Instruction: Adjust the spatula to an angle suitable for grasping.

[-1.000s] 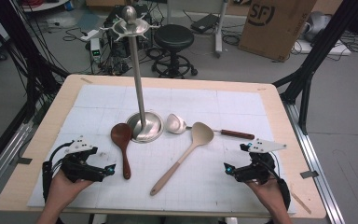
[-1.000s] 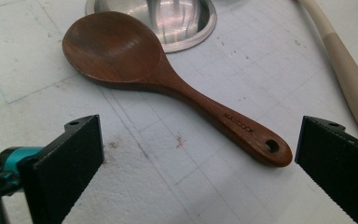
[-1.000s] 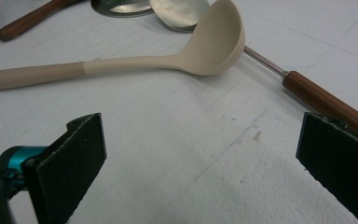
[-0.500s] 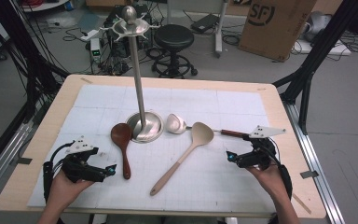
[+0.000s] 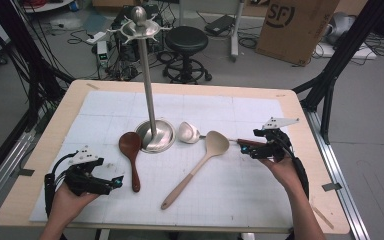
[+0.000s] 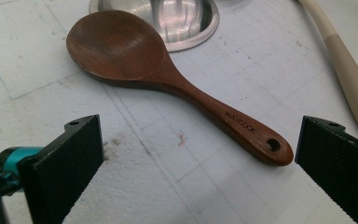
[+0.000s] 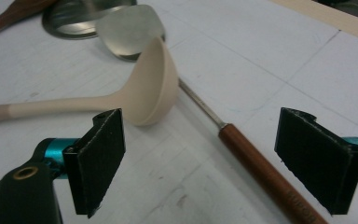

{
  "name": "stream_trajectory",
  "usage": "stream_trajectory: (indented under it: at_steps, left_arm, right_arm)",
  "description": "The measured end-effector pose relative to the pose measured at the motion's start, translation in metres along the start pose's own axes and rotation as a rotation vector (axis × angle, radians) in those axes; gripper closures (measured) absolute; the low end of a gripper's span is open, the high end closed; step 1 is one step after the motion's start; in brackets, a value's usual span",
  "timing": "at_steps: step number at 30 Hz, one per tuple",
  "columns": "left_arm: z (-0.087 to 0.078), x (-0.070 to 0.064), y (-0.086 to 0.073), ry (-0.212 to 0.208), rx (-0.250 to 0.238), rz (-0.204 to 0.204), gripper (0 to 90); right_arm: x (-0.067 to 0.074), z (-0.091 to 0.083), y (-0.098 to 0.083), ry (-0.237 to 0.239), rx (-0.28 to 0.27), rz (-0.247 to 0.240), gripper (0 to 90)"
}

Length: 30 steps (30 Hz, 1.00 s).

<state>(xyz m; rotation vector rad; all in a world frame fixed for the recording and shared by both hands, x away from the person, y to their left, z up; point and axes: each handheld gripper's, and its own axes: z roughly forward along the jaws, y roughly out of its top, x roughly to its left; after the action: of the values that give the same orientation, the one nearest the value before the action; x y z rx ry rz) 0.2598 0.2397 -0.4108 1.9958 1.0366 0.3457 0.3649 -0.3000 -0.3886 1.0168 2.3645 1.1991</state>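
A dark wooden spoon (image 5: pixel 130 150) lies left of the metal stand's round base (image 5: pixel 155 136). My left gripper (image 5: pixel 115 184) rests near the front left, open, with the spoon's handle end (image 6: pixel 261 140) just ahead between its jaws and untouched. A steel ladle (image 5: pixel 189 132) with a brown handle (image 5: pixel 250 143) lies right of the base, and a beige ladle (image 5: pixel 200 160) slants across the middle. My right gripper (image 5: pixel 242 149) hovers at the brown handle (image 7: pixel 265 172). Its jaws have just been closing a little but stand open astride the handle, pads (image 7: pixel 98 154) off it.
The stand's tall pole (image 5: pixel 147 75) rises from the base to a ring of hooks (image 5: pixel 139 27). The white gridded mat (image 5: pixel 240 200) covers most of the wooden table (image 5: pixel 325 200). The beige ladle's bowl (image 7: pixel 149 84) sits close ahead of the right gripper.
The right hand has moved from near the front right edge away from the person and leftward to the ladle's brown handle. The left hand and all utensils have stayed put.
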Motion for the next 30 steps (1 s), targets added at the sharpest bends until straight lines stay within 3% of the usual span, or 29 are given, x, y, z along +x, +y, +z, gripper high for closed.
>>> stream_trajectory:
  at_steps: [5, 11, 15, 23, 30]
  left_arm:
    - [-0.001, 0.002, 0.000, 0.000, -0.006, -0.007, 1.6]
    - [-0.001, 0.003, 0.000, -0.001, -0.004, -0.008, 1.6]
    - [-0.001, 0.004, 0.000, -0.002, -0.005, -0.012, 1.6]
    - [0.000, 0.004, 0.000, -0.003, -0.003, -0.006, 1.6]
    - [-0.001, 0.004, 0.000, -0.002, -0.010, -0.014, 1.6]
  right_arm:
    - [-0.008, 0.011, 0.001, -0.035, 0.003, -0.001, 20.6]
    - [-0.021, 0.029, -0.007, -0.053, 0.052, 0.035, 31.4]
    - [-0.025, 0.038, -0.011, -0.074, 0.091, 0.017, 38.2]
    - [-0.031, 0.045, -0.017, -0.071, 0.135, 0.039, 46.0]
    - [-0.031, 0.050, -0.020, -0.065, 0.185, 0.019, 47.1]
